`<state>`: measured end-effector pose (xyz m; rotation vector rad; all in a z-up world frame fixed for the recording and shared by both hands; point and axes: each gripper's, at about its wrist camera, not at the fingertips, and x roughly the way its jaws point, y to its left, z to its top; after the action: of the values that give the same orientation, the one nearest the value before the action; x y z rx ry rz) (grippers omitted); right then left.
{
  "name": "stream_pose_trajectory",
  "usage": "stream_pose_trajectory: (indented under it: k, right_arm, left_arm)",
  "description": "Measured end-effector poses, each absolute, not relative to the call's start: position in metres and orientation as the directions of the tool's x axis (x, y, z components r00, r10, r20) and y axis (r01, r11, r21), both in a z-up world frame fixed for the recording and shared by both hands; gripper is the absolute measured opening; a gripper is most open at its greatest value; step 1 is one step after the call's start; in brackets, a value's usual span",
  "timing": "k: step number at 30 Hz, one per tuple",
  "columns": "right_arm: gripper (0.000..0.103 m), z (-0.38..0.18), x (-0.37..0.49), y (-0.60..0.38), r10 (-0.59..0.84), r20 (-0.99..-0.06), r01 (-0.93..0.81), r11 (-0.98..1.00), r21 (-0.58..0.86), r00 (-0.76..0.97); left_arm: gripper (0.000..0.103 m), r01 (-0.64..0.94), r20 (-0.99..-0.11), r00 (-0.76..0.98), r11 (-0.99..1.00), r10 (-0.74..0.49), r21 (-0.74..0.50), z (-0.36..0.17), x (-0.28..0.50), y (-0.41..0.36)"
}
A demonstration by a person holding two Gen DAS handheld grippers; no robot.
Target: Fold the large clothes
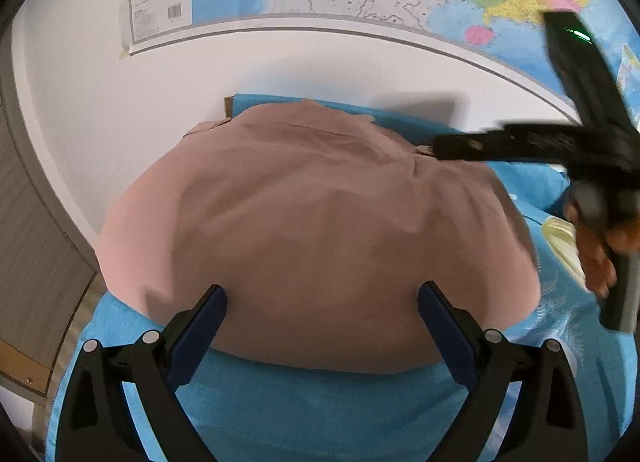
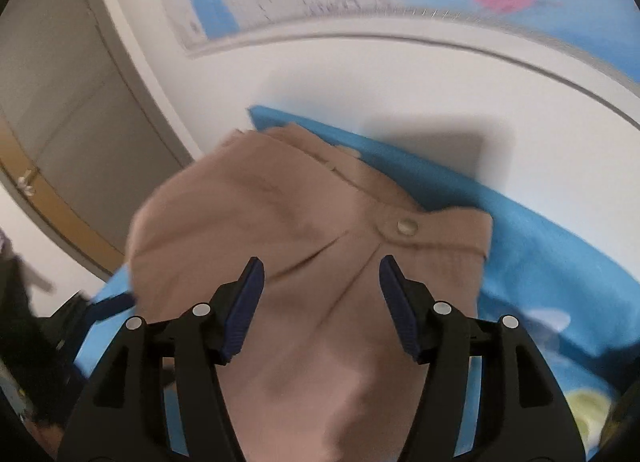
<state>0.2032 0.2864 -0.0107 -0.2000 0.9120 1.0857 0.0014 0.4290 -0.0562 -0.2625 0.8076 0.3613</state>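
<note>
Since the pink-brown shirt (image 1: 312,230) lies soft and limp on the blue sheet (image 1: 304,410) ahead of both, left gripper (image 1: 322,294) wide, right gripper (image 2: 322,266) half-open, empty; pinch a hem edge.

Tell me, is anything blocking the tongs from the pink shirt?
No, nothing visible does. Both the left tongs and right tongs stand open right over the pinkish-tan shirt on the blue sheet.

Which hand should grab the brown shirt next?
Probably the right. The right gripper hangs open over the shirt's button cuff, a loose part to fold. The left gripper is open over its flat middle.
</note>
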Motion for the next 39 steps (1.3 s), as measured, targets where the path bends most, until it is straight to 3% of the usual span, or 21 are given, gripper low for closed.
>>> stream_pose_trajectory:
  k: [3,8,16,29,35,39]
  right_arm:
    - [0.061,-0.014,0.179,0.261,0.710,-0.690,-0.849,0.447,0.283,0.144]
    - [0.059,-0.052,0.158,0.251,0.630,-0.763,-0.872,0.446,0.204,0.144]
    - [0.064,-0.032,0.140,0.223,0.700,-0.693,-0.855,0.455,0.249,0.171]
    - [0.079,-0.021,0.101,0.196,0.730,-0.635,-0.857,0.474,0.201,0.255]
    - [0.094,-0.022,0.086,0.187,0.740,-0.621,-0.864,0.465,0.192,0.260]
    - [0.097,-0.023,0.074,0.184,0.738,-0.620,-0.868,0.464,0.176,0.269]
  left_arm:
    - [0.093,-0.399,-0.746,0.638,0.911,0.193,-0.106,-0.058,0.002,0.426]
    - [0.093,-0.413,-0.773,0.602,0.906,0.198,-0.090,-0.071,0.009,0.422]
    - [0.093,-0.420,-0.754,0.619,0.904,0.219,-0.082,-0.058,-0.005,0.409]
    - [0.095,-0.471,-0.712,0.641,0.879,0.285,-0.072,-0.041,-0.024,0.382]
    - [0.096,-0.515,-0.672,0.650,0.856,0.353,-0.048,-0.032,-0.039,0.375]
    - [0.096,-0.527,-0.678,0.647,0.847,0.349,-0.067,-0.034,-0.046,0.372]
